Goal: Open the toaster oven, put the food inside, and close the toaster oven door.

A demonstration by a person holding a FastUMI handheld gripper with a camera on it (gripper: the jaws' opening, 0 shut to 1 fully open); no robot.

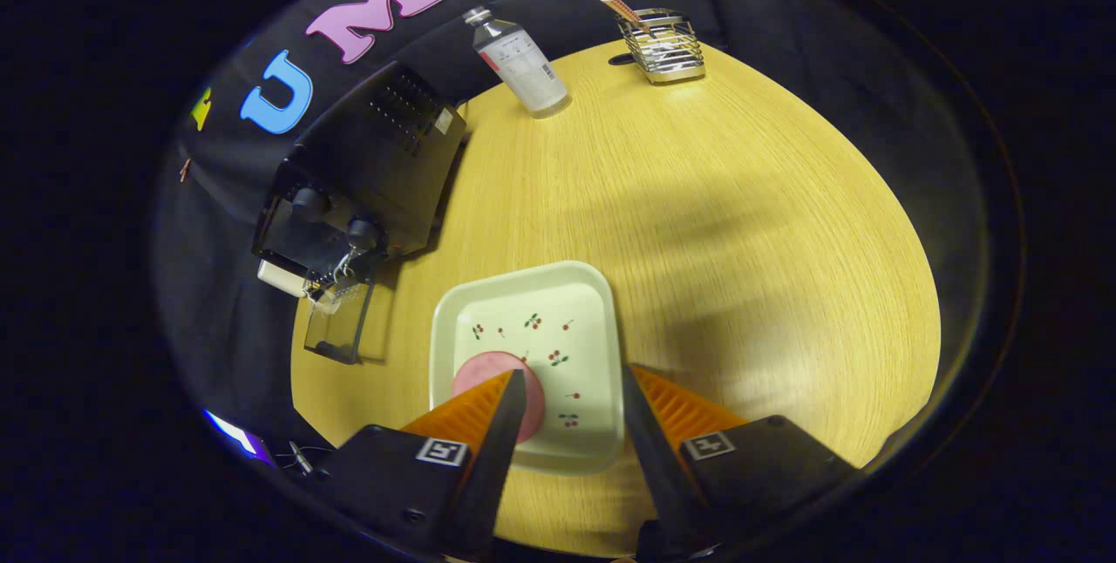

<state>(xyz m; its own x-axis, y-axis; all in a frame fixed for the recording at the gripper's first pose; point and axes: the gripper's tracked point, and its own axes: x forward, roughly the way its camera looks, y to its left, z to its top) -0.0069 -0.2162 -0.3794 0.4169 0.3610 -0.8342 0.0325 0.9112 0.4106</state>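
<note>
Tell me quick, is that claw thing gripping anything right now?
Gripper: open, holding nothing; its fingers hang above the square plate, with the pink food partly behind one finger.

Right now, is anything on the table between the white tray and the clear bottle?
No. In the gripper view, bare wooden table runs from the tray to the bottle. The open gripper hangs over the tray.
</note>
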